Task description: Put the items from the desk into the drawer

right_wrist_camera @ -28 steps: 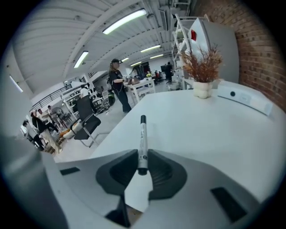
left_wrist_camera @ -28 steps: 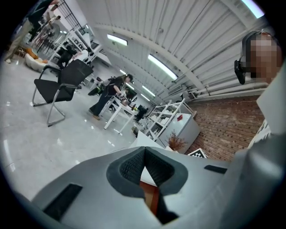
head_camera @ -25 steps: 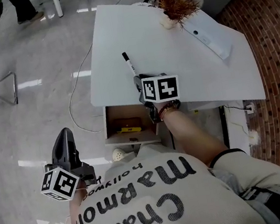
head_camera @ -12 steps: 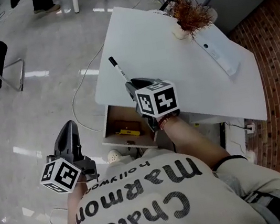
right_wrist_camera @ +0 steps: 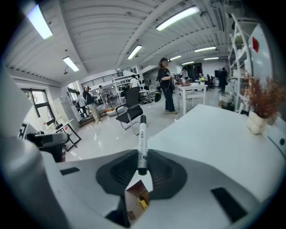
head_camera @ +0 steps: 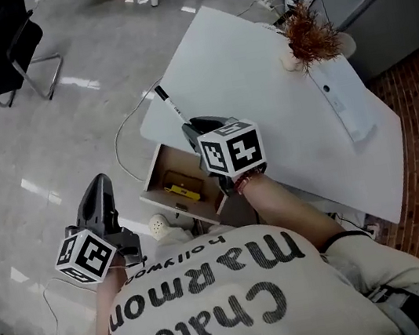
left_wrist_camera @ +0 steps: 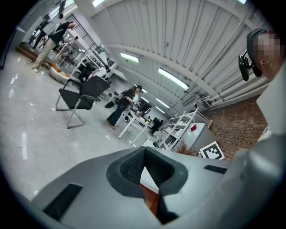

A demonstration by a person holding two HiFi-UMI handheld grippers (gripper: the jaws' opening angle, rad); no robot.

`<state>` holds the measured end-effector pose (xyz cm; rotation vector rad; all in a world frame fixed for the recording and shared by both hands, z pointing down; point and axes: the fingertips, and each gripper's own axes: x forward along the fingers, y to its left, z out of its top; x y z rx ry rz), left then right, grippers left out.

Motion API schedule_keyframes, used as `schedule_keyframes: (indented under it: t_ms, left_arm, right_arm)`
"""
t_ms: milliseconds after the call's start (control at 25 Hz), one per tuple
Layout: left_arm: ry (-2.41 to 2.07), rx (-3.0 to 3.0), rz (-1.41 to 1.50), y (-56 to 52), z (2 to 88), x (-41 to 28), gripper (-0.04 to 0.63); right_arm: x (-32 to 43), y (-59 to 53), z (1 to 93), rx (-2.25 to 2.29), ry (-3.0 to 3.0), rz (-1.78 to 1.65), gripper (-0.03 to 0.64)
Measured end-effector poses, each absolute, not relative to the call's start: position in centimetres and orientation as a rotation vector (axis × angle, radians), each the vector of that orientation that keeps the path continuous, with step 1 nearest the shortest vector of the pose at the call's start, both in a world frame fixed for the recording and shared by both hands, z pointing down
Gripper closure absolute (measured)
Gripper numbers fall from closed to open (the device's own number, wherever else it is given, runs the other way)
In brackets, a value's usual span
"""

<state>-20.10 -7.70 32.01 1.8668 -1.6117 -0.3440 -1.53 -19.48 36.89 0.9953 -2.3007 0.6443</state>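
Marker [right_wrist_camera: 142, 138] is a skinny white barrel, black at both ends, with a bit of tiny print I can't read. My right gripper [right_wrist_camera: 142, 169] has it pinched by the near end, jaws tight on it. In the head view it pokes out toward 11 o'clock over the desk [head_camera: 260, 90] edge. The open drawer [head_camera: 158, 170], yellow thing [head_camera: 177, 189] inside, sits at 7 o'clock from those jaws. My left gripper [left_wrist_camera: 144, 157] is closed on nothing, down at 8 o'clock.

We record a white worktop [head_camera: 258, 75], a white marker [head_camera: 172, 108] with a black cap, and a tan drawer [head_camera: 159, 169] around a yellow item [head_camera: 182, 190].
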Motion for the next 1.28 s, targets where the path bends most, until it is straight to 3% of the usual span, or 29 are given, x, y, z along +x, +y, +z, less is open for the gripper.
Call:
schedule_keyframes:
  t_ms: [800,1280]
  left_arm:
    - [-1.869,1.608,-0.478,6.5,34.8,-8.8,0.594]
    - [-1.858,1.503,-0.445,9.6,39.3,-8.8,0.594]
  right_arm:
    - [4.6,-9.6,40.1,0.597,-2.365,0.549,0.543]
    - [5.1,-4.7,48.6,0.470,-2.202,0.579,0.543]
